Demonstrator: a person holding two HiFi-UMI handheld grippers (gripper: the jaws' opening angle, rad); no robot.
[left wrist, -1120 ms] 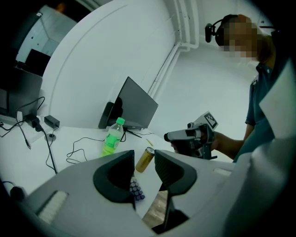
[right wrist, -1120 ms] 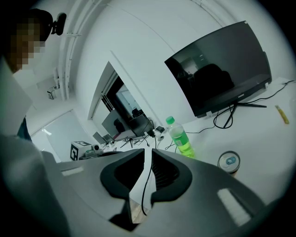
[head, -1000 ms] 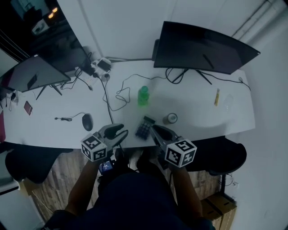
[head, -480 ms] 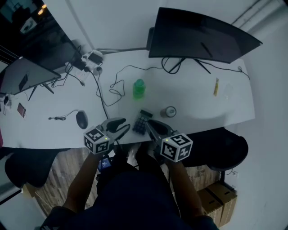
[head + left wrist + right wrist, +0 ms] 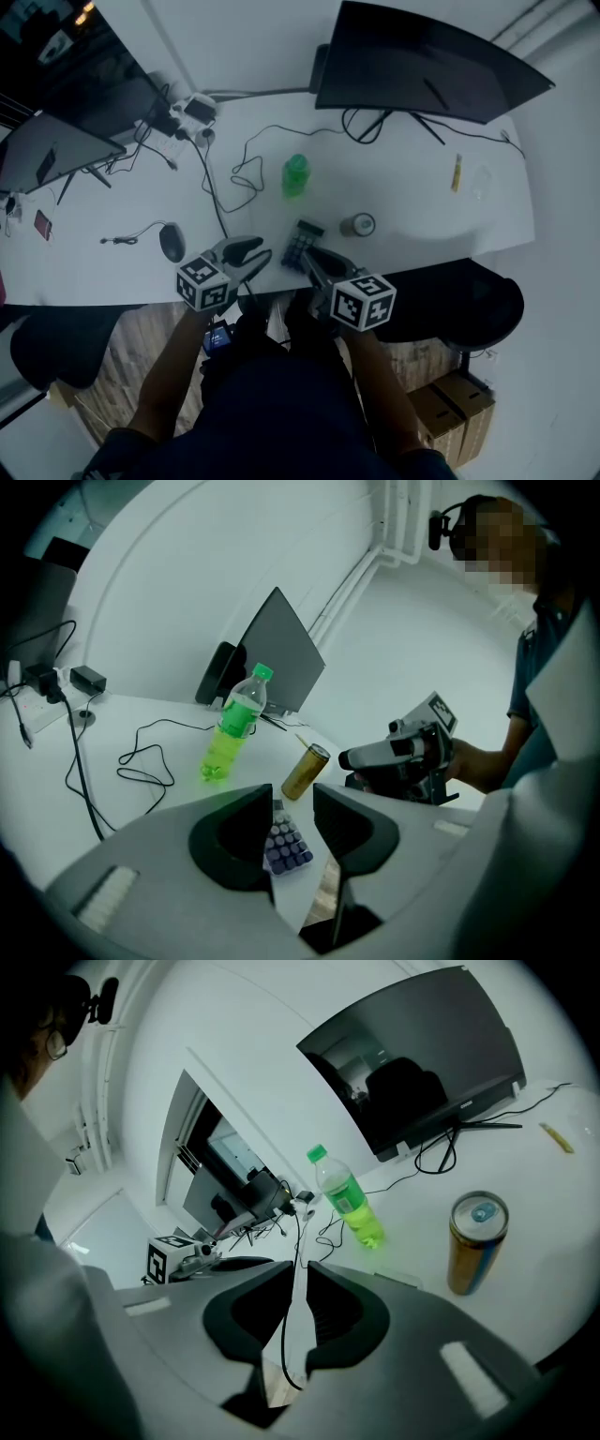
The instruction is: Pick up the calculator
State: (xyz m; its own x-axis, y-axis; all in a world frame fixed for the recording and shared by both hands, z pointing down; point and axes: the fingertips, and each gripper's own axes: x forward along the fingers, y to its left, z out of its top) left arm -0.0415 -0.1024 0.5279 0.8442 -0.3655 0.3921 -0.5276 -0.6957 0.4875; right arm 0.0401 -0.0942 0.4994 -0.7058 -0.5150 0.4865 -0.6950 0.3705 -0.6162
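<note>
The dark calculator (image 5: 300,246) lies flat near the white desk's (image 5: 412,192) front edge, keys up. My left gripper (image 5: 255,255) hovers just left of it, jaws apart and empty. In the left gripper view the calculator (image 5: 284,844) shows through the gap of the left gripper (image 5: 292,803). My right gripper (image 5: 312,259) sits at the calculator's near right corner. In the right gripper view the right gripper (image 5: 300,1274) has only a narrow slit between its jaws, with nothing in it. Touch between it and the calculator cannot be told.
A green bottle (image 5: 296,175) stands behind the calculator, and a gold can (image 5: 361,225) stands to its right. A mouse (image 5: 172,244) and loose cables (image 5: 234,173) lie to the left. A large monitor (image 5: 422,61) stands at the back. A black chair (image 5: 473,309) is below the desk's edge.
Both grippers have sunk a little toward the desk's front edge beside the calculator. Their jaw gaps look the same, and the calculator has not moved.
</note>
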